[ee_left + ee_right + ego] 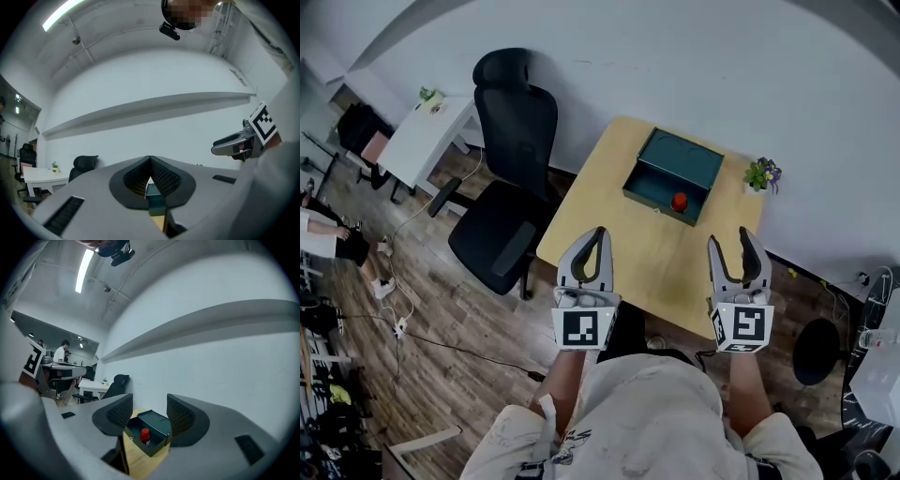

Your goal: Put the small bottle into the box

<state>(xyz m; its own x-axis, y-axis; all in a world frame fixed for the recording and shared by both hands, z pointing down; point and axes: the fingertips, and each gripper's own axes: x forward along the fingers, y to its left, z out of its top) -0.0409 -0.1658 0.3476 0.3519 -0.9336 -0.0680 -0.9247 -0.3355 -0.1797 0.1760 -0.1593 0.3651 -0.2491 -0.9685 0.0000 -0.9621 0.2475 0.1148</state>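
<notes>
A dark green box lies open on the light wooden table, its lid folded back toward the wall. The small bottle with a red cap stands inside the box near its front right corner. Both grippers hover above the table's near edge, well short of the box. My left gripper is shut, tips touching, with nothing between them; in the left gripper view the box shows through the slit below. My right gripper is open and empty. Between its fingers in the right gripper view I see the box and the bottle.
A small potted plant stands at the table's far right corner by the wall. A black office chair sits left of the table, with a white desk beyond it. Cables lie on the wooden floor. A dark round stool is at the right.
</notes>
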